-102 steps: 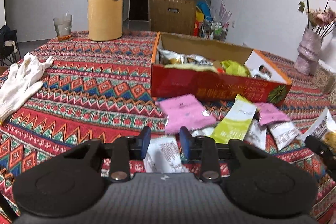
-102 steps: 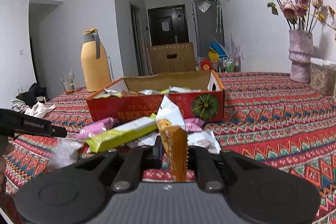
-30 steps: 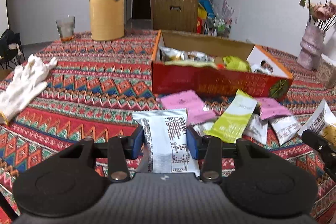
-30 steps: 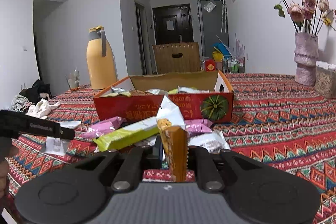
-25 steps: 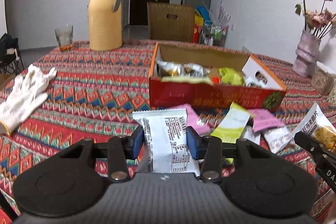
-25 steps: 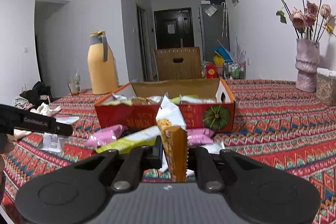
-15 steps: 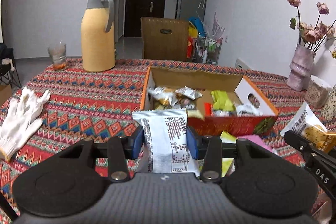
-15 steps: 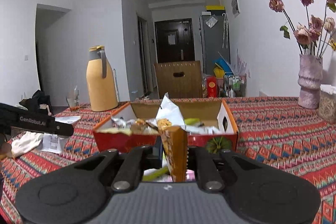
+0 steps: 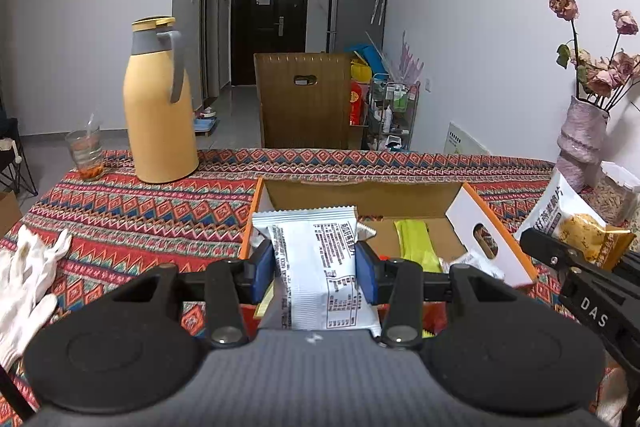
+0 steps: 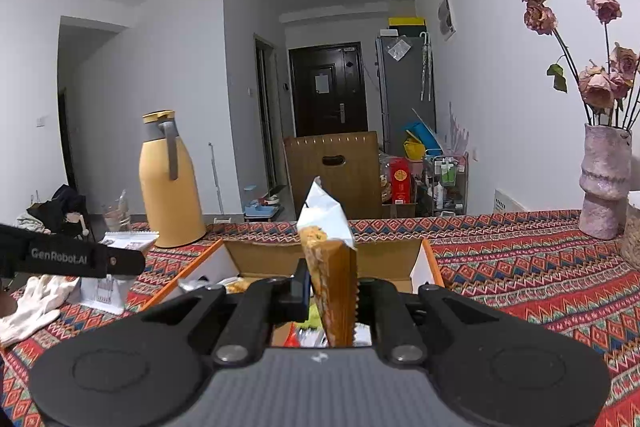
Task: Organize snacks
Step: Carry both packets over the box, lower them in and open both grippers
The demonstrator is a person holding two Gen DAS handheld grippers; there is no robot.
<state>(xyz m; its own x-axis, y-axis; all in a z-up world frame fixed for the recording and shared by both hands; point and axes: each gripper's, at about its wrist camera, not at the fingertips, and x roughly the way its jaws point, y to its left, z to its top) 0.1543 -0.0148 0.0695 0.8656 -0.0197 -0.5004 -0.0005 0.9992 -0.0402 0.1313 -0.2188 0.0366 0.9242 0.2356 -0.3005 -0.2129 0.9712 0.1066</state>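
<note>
My left gripper [image 9: 316, 269] is shut on a white snack packet [image 9: 320, 267] with black print and holds it above the near left part of the open cardboard box [image 9: 360, 193]. My right gripper [image 10: 332, 291] is shut on an orange and white chip packet [image 10: 330, 267], held on edge above the box [image 10: 434, 263]. That chip packet also shows at the right of the left wrist view [image 9: 576, 223]. The box holds a green packet [image 9: 414, 241] and several other snacks.
A yellow thermos [image 9: 158, 103] and a glass [image 9: 86, 155] stand at the far left of the patterned tablecloth [image 9: 140, 211]. White gloves [image 9: 24, 279] lie at the left. A pink vase of dried roses [image 9: 584, 131] stands at the right. A brown chair back [image 9: 306, 99] is behind the table.
Both grippers have risen and moved forward over the box with their packets. The left gripper, open over the white packet 3.4 s ago, took hold of it.
</note>
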